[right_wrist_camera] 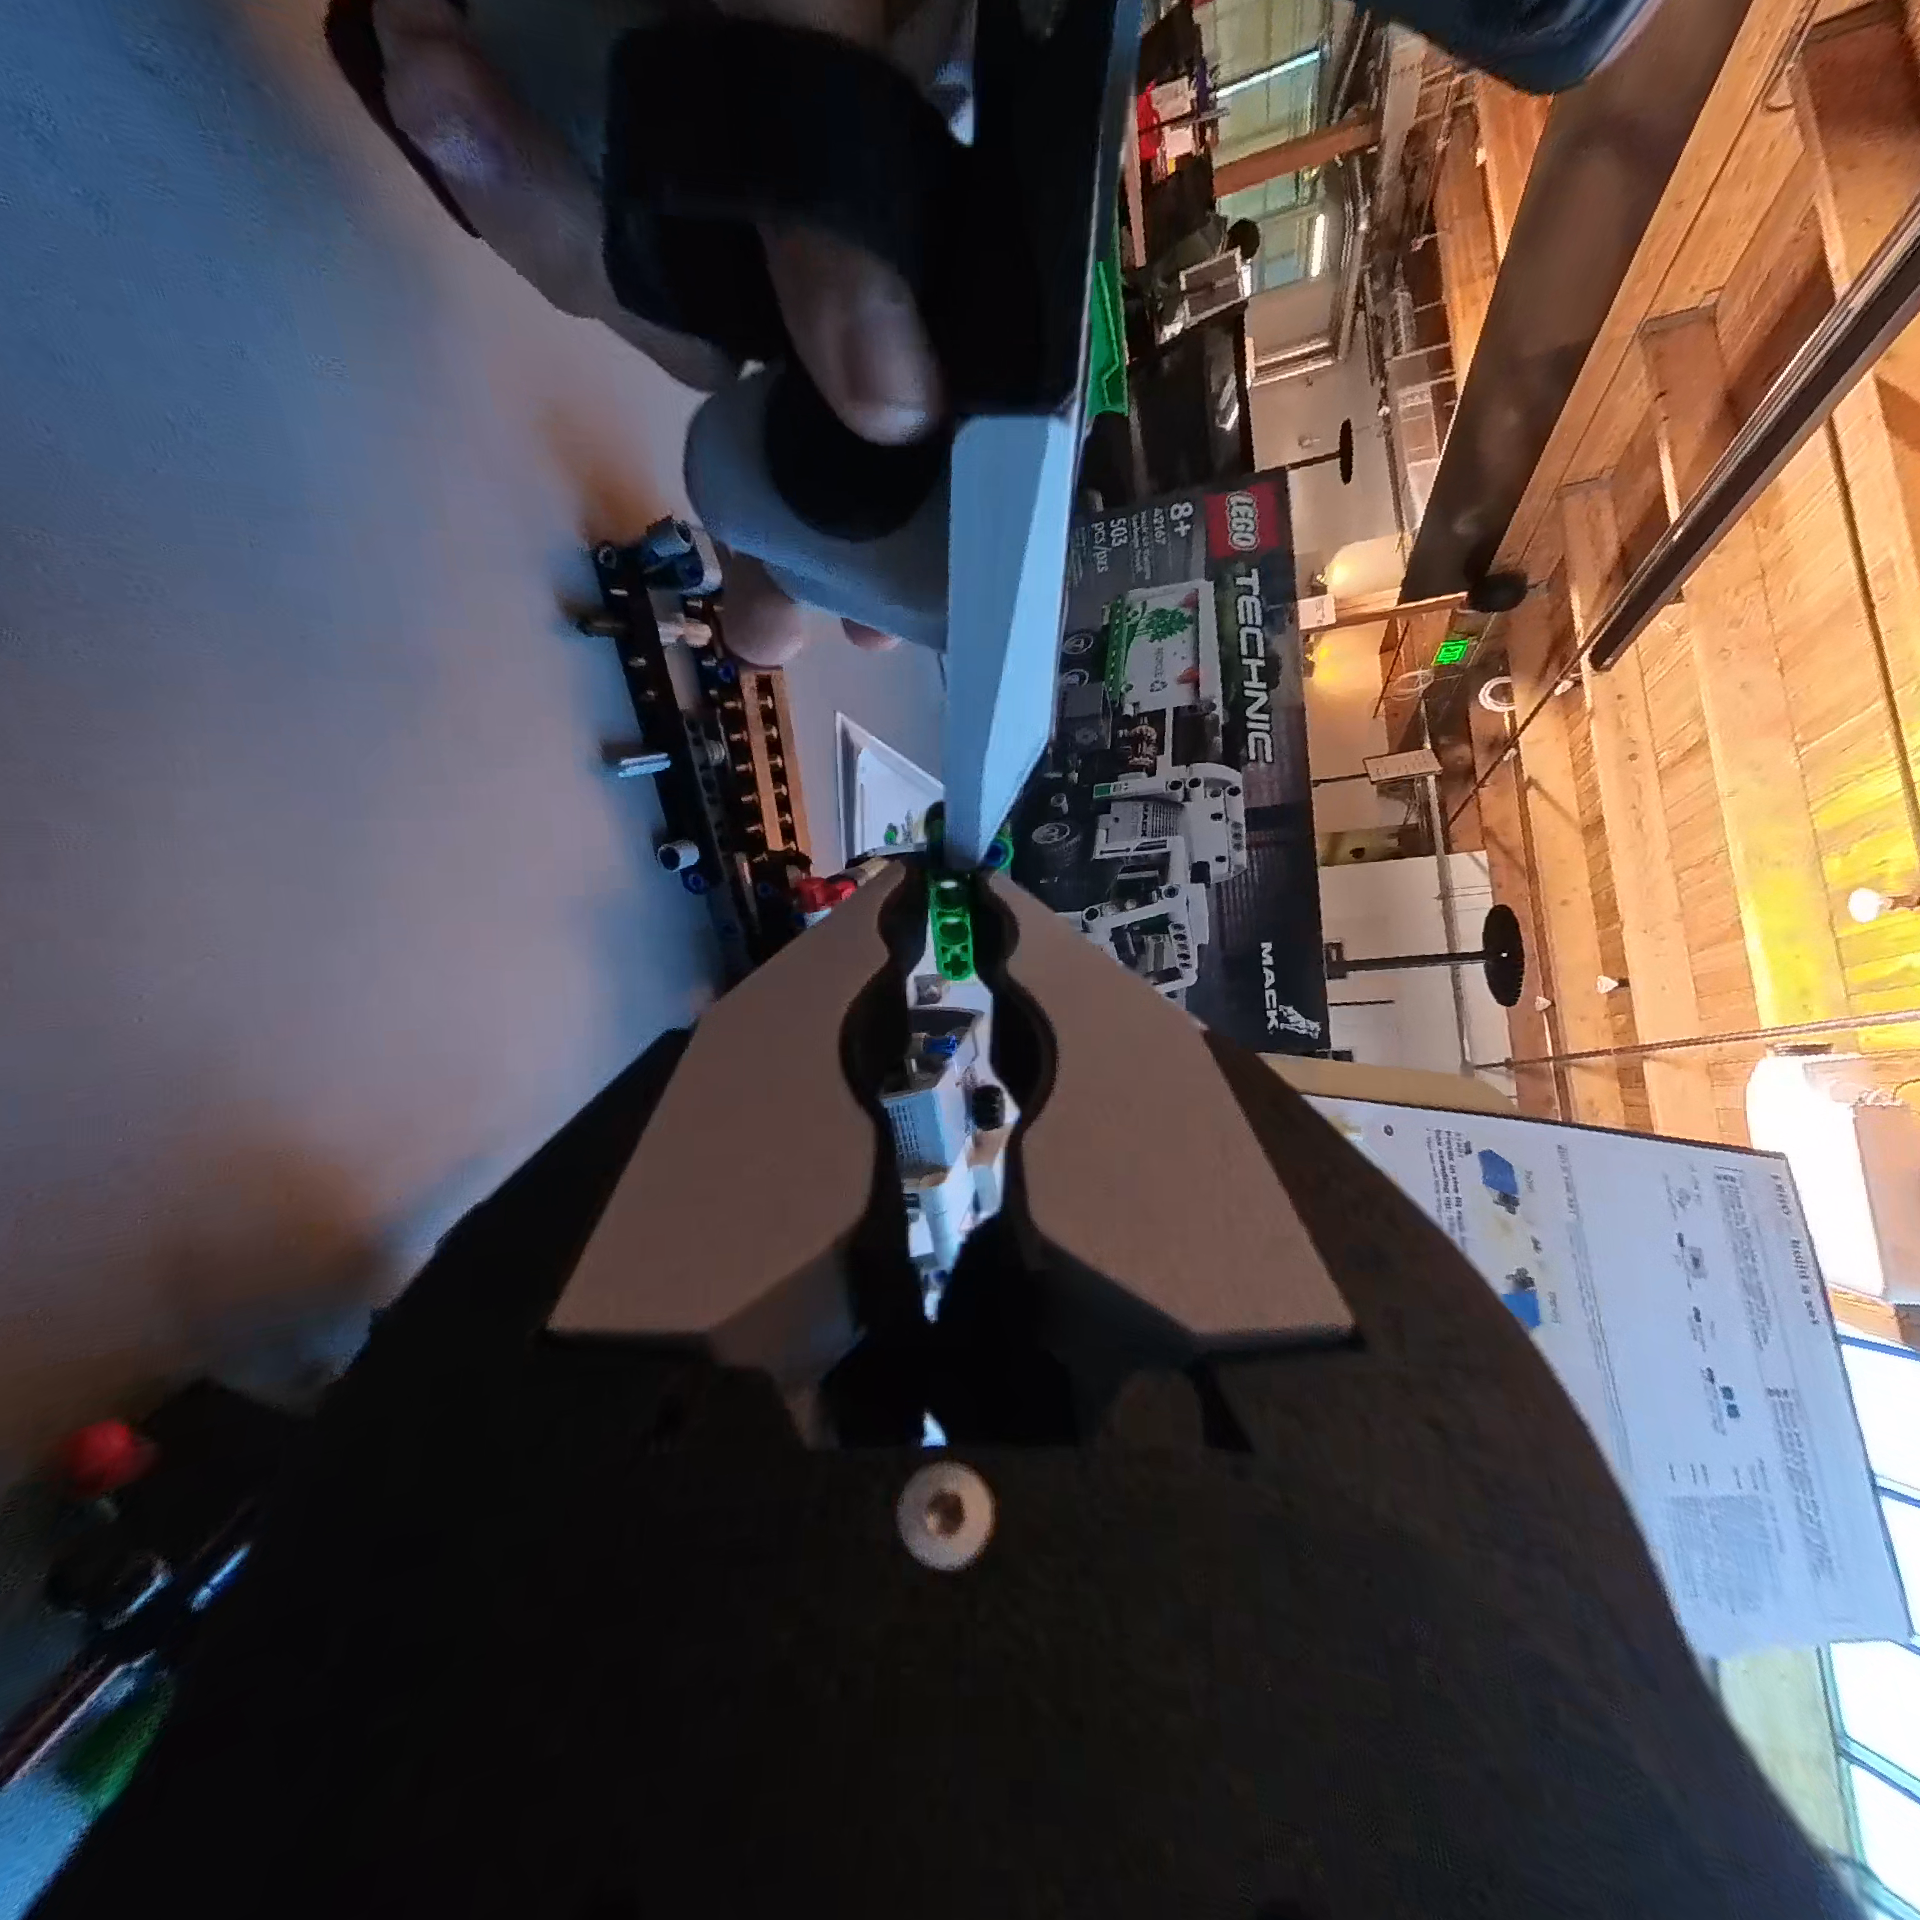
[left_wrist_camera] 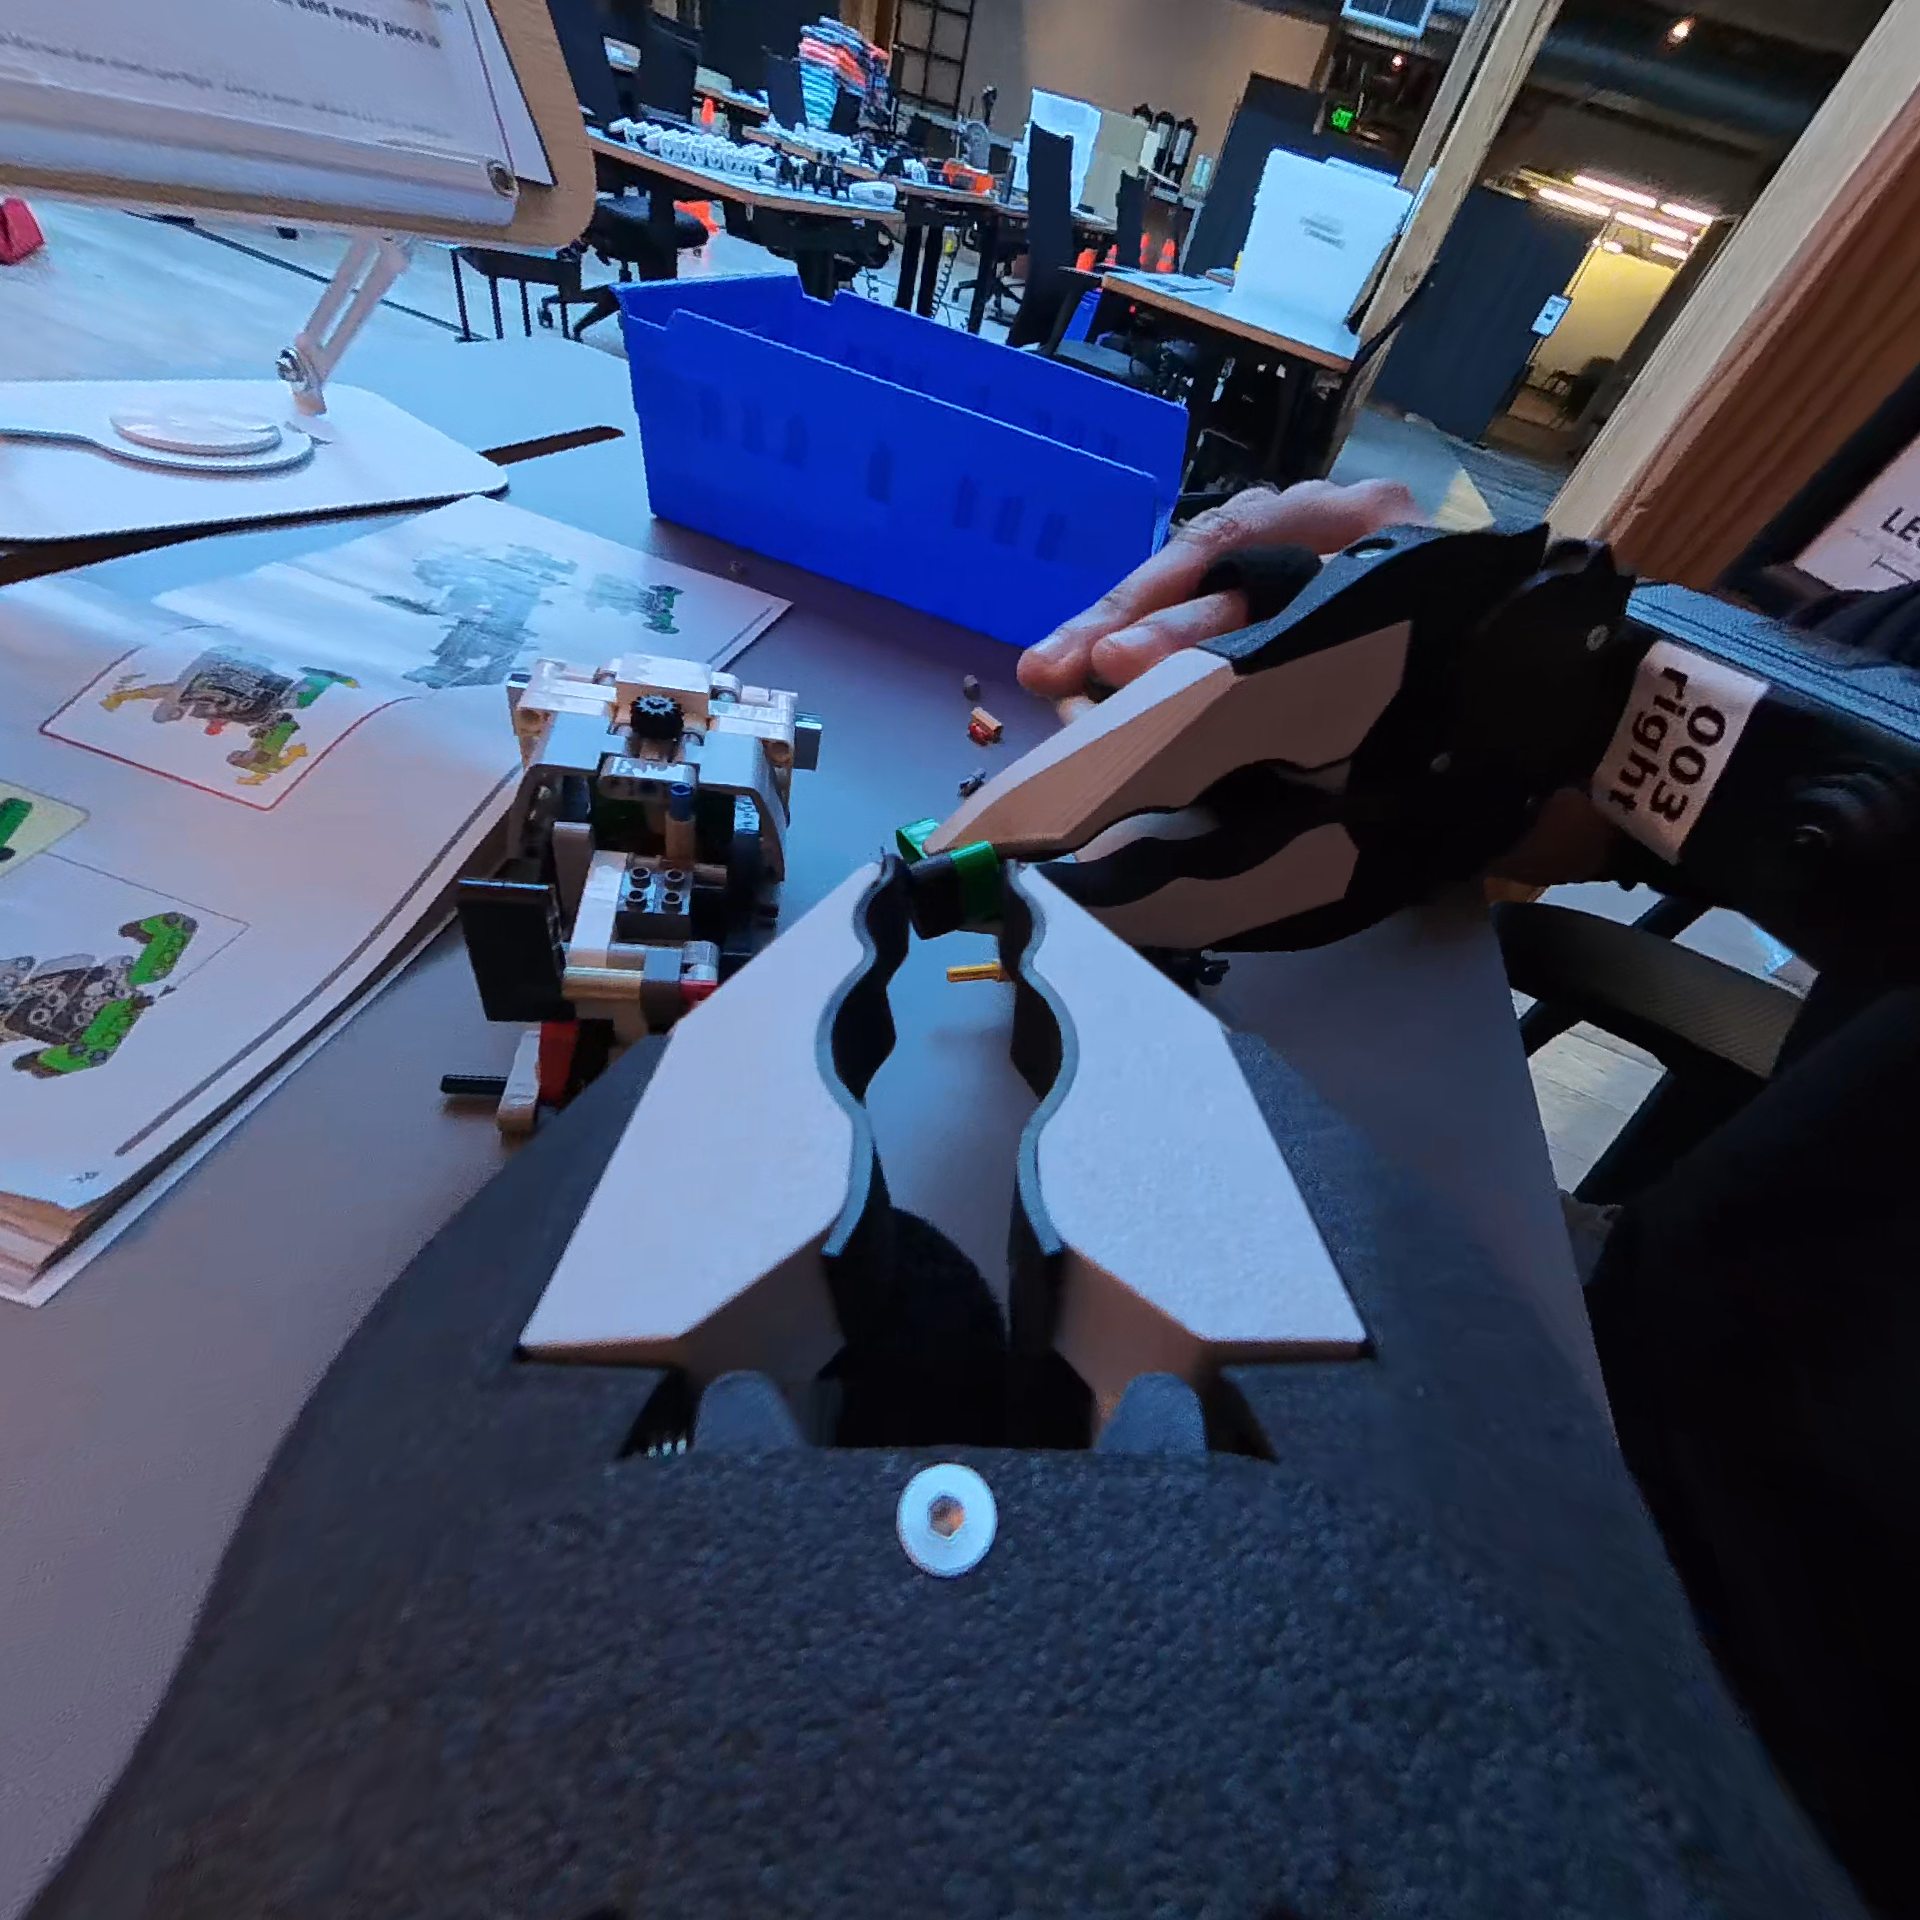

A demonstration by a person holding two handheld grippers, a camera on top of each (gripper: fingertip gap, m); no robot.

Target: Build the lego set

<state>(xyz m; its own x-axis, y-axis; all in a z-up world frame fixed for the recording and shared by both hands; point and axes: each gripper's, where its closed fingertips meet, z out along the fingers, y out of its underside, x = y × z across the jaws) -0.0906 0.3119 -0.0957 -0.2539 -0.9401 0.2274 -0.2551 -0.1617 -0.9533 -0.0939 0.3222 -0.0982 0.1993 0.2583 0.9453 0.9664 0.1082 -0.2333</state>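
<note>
In the left wrist view my left gripper point(left_wrist_camera: 954, 883) is closed around a small green and black lego piece point(left_wrist_camera: 961, 878), held above the dark table. My right gripper point(left_wrist_camera: 930, 847) comes in from the right, and its tips meet the same piece from above. In the right wrist view my right gripper point(right_wrist_camera: 948, 883) is shut on a short green beam point(right_wrist_camera: 951, 930). The left gripper's fingers point(right_wrist_camera: 997, 675) show edge-on and touch the beam's far end. The partly built white, grey and black lego model point(left_wrist_camera: 644, 862) stands on the table just left of both grippers.
An open instruction booklet point(left_wrist_camera: 260, 779) lies at the left under a white stand point(left_wrist_camera: 208, 436). A blue bin point(left_wrist_camera: 904, 468) stands behind. Small loose parts point(left_wrist_camera: 982, 724) and a yellow pin point(left_wrist_camera: 977, 971) lie nearby. A black beam assembly point(right_wrist_camera: 717, 748), the set's box point(right_wrist_camera: 1184, 748) and a printed sheet point(right_wrist_camera: 1662, 1371) show in the right wrist view. Both grippers' tips are close together, under 4 cm apart.
</note>
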